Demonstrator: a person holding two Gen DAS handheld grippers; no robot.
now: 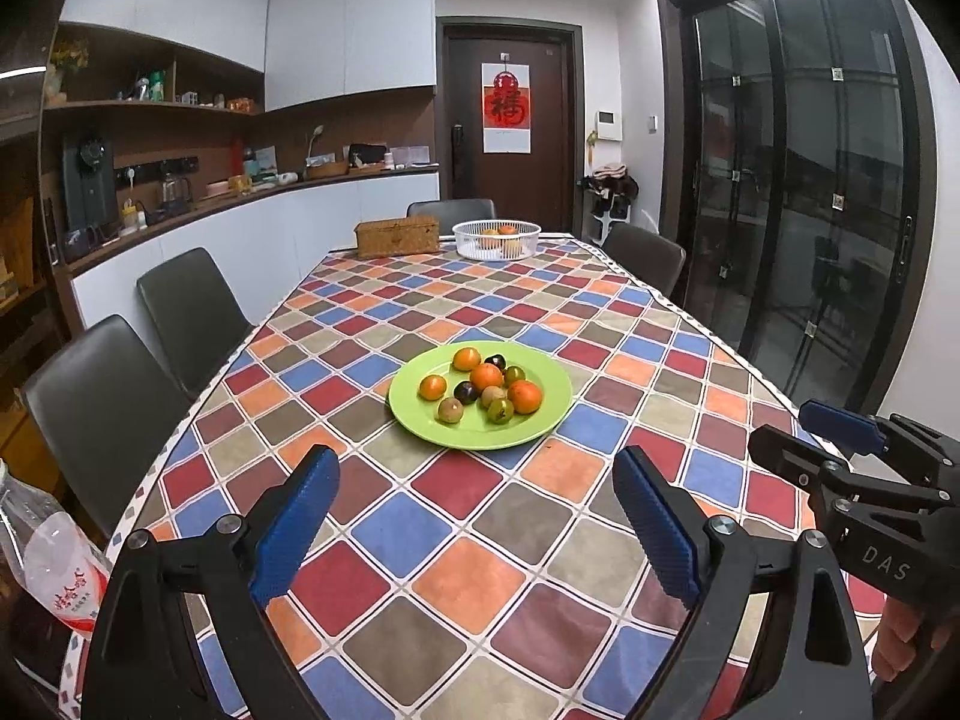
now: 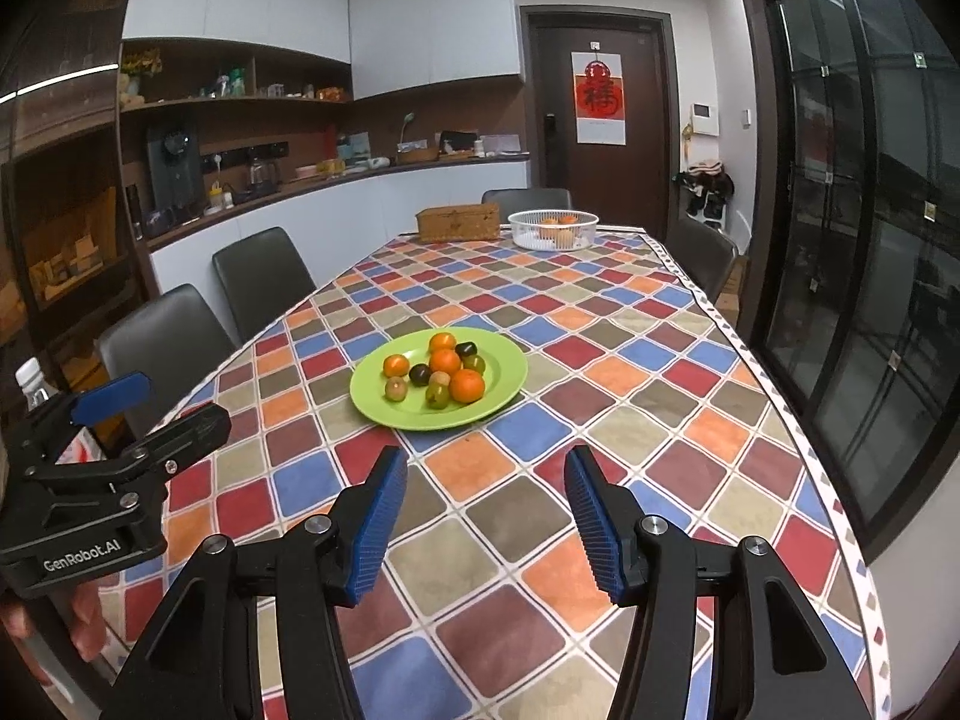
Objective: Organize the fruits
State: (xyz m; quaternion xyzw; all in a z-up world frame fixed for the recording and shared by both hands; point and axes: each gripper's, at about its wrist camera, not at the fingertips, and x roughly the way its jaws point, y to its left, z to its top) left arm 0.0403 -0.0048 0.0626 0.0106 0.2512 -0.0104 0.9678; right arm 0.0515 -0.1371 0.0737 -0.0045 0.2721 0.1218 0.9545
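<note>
Left wrist view: left gripper (image 1: 474, 531) hangs over the checked tablecloth (image 1: 456, 546), jaws spread wide, nothing between the blue pads (image 1: 294, 531). Ahead of its tips, near but apart, sits the green plate (image 1: 543, 414). On the plate: four oranges, one at the near right (image 1: 525, 396), two dark plums, one of them (image 1: 465, 391) mid-plate, and several small green-brown fruits, one (image 1: 450, 410) nearest this gripper. All fruit lies loose in a cluster, some pieces touching.

Far beyond the plate, at the table's end, stands a white basket (image 1: 496, 239) with a few fruits inside; just left of it a wicker box (image 1: 397, 236). Chairs line the left edge, the nearest at (image 1: 102, 414). A plastic bottle (image 1: 51, 546) shows low on the left, off the table edge. Right gripper enters at the right border of this view, a hand (image 1: 906, 636) under it.

Right wrist view: right gripper (image 2: 486, 525) also over the cloth, jaws parted but narrower than the left pair, nothing between them. Plate (image 2: 366, 390) lies ahead and slightly left of its tips, not touched. Basket (image 2: 553, 229) and box (image 2: 459, 222) far ahead. Left gripper (image 2: 174, 414) shows at the left side of this view, level with this one, well short of the plate. Glass doors (image 2: 840, 300) run along the right.
</note>
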